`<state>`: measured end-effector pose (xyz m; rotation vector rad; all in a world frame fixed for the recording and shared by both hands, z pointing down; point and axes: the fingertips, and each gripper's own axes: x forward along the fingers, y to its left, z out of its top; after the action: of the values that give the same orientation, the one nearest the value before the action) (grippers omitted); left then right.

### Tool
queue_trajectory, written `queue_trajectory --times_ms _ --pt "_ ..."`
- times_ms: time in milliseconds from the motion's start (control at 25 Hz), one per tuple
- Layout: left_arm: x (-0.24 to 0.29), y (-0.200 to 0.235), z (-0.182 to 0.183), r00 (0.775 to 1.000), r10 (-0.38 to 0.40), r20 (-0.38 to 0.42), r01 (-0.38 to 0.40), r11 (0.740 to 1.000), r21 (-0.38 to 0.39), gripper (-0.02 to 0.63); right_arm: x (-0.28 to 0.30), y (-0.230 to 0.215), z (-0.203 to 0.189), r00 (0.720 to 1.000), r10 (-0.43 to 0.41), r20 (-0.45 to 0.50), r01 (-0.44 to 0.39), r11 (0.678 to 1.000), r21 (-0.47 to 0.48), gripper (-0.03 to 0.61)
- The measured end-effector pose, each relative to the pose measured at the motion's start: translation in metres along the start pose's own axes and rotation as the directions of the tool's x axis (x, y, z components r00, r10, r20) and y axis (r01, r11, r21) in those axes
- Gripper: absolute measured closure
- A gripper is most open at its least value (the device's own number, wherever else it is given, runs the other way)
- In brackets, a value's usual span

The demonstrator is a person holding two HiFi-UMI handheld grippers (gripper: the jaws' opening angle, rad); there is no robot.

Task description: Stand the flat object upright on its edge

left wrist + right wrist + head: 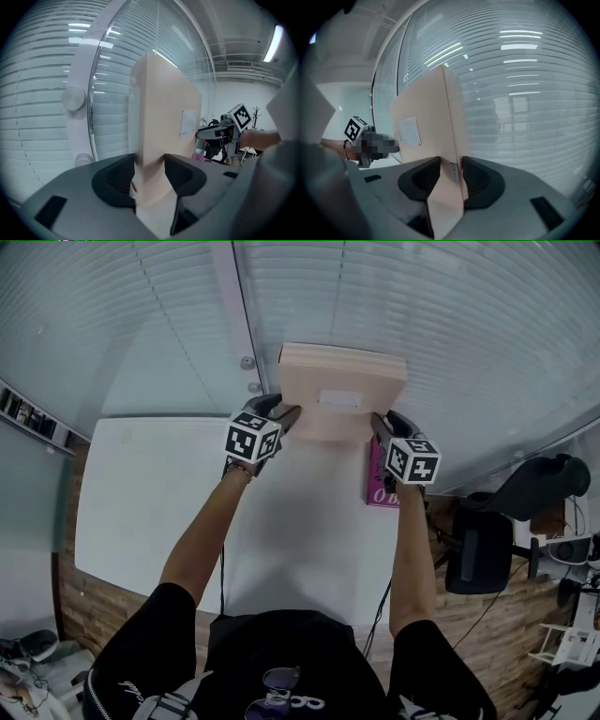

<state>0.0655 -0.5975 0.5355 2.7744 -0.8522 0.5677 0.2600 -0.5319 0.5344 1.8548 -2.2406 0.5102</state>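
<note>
Tongs first: the left tongs [150, 176] are partly closed, both dark pads pressed against the two faces of a pale beige flat rectangular slab [342, 390] that bears a small white label, gripping it at about its seven o'clock corner in the head view. That slab sits at the twelve o'clock end of the white table [169, 493], close to the slatted window blinds [450, 324], and both gripper views show it tall and near vertical, label face toward the person. Whether its lower edge rests on the table cannot be told. The right tongs [451, 176] are likewise part-way closed and clamped on the slab's opposite side edge, at about five o'clock. A pink book [380, 479] lies flat on the table at the slab's five o'clock, just below the right tongs. The slab looks stiff and board-like, probably light, with smooth faces that could slip. Its narrow edge should make it tippy, so low grips on both side edges seem the right hold.
</note>
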Motion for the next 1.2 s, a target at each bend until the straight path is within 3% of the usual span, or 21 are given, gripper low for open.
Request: queue_trajectory --times_ms 1000,1200 --pt "0.017 0.0 -0.023 0.999 -0.019 -0.029 0.019 1.0 -0.005 0.394 0.012 -0.011 -0.027 1.0 0.011 -0.029 -0.01 0.999 0.033 0.414" --pt "0.017 -0.003 -0.026 0.999 -0.033 -0.033 0.031 0.998 -0.052 0.393 0.011 -0.011 -0.029 0.999 0.026 -0.029 -0.024 0.997 0.068 0.414"
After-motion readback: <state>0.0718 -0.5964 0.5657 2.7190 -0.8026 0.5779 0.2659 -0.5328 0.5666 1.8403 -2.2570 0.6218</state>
